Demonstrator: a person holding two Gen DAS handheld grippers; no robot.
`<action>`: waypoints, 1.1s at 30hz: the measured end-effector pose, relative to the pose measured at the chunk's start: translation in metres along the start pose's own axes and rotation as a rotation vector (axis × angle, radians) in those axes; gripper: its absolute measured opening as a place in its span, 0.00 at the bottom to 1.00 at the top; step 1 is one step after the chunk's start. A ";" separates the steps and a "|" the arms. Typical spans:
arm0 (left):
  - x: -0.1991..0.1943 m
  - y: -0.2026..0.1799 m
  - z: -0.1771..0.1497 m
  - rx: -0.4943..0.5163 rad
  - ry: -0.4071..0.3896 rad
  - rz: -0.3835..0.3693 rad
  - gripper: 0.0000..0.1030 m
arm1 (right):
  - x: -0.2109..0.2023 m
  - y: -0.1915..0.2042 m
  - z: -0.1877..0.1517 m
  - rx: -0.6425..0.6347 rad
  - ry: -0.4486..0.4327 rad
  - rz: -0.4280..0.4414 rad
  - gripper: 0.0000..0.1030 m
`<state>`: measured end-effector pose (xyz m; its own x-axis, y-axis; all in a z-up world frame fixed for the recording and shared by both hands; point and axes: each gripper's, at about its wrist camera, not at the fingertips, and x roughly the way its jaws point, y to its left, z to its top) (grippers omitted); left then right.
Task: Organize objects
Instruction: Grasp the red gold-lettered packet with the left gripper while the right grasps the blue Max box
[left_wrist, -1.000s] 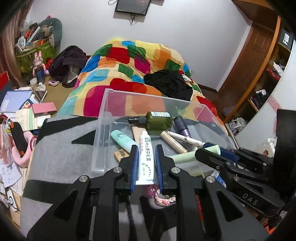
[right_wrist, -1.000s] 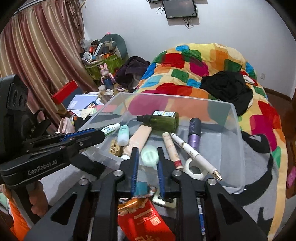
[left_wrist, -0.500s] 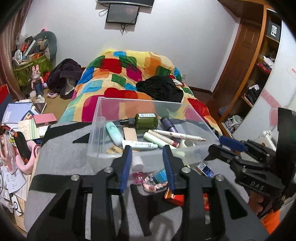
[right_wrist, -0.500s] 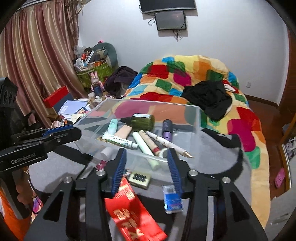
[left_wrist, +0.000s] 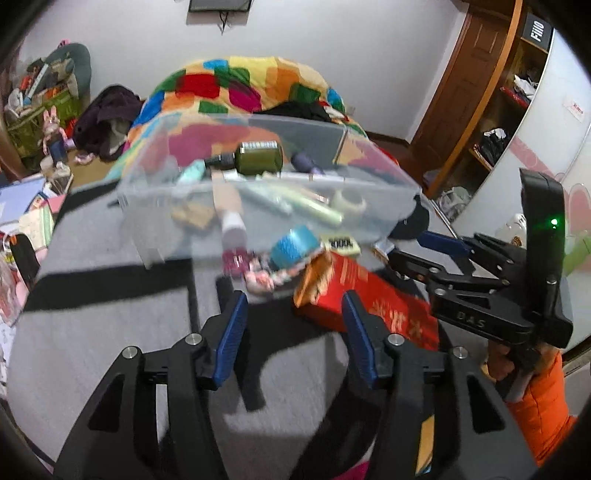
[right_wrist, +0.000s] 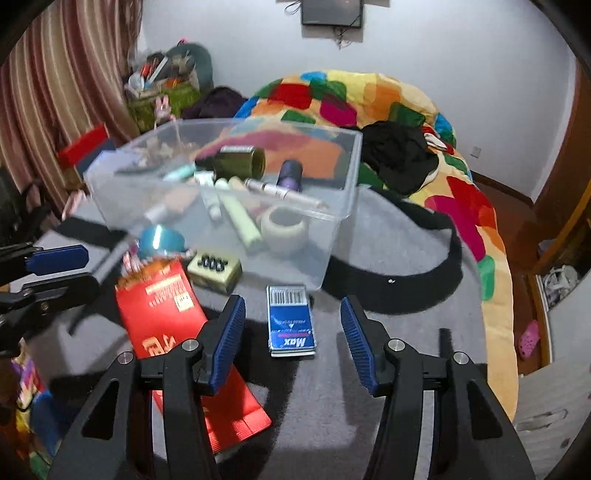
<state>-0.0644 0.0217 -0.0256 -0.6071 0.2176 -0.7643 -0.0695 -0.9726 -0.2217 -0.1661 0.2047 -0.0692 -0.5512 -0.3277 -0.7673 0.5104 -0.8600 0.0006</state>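
A grey blanket with black bands (right_wrist: 369, 387) covers the surface where the things lie, and behind it a bed with a patchwork quilt (right_wrist: 351, 99) runs to a white wall carrying a dark screen (right_wrist: 331, 13); striped curtains (right_wrist: 55, 92) hang at the left in the right wrist view, while a wooden door (left_wrist: 469, 96) and open shelves (left_wrist: 517, 92) show at the right only in the left wrist view. A clear plastic bin (right_wrist: 343, 184) sits on the blanket holding a green bottle (right_wrist: 236, 161), a purple cap (right_wrist: 290, 174), pale tubes and a white tape roll (right_wrist: 284, 229). Near its front wall lie a red packet (right_wrist: 166, 314), a small yellowish box (right_wrist: 214, 267) and a teal round lid (right_wrist: 160, 240). The blue Max card pack (right_wrist: 291, 321) shows only in the right wrist view, lying flat between the spread fingers of the right claw (right_wrist: 293, 341), which is released and grasps nothing. The left claw (left_wrist: 295, 336) is likewise spread wide and empty above the blanket, with a pink trinket (left_wrist: 258, 277) just beyond it, seen clearly only in that view. The left wrist picture is smeared, so the bin's contents there are hard to read, and the red packet's near end is cut off behind the right claw's left finger
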 end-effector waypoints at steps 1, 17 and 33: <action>0.001 0.001 -0.004 -0.006 0.010 -0.005 0.56 | 0.002 0.004 -0.001 -0.019 0.004 0.001 0.49; 0.002 0.006 -0.013 -0.039 0.048 -0.007 0.68 | -0.028 0.071 -0.041 -0.224 -0.034 0.110 0.49; 0.039 -0.015 -0.009 0.074 0.039 0.154 0.64 | 0.005 -0.010 -0.011 0.070 0.037 0.012 0.50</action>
<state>-0.0796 0.0457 -0.0573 -0.5840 0.0668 -0.8090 -0.0369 -0.9978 -0.0558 -0.1668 0.2160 -0.0806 -0.5202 -0.3244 -0.7900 0.4684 -0.8819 0.0537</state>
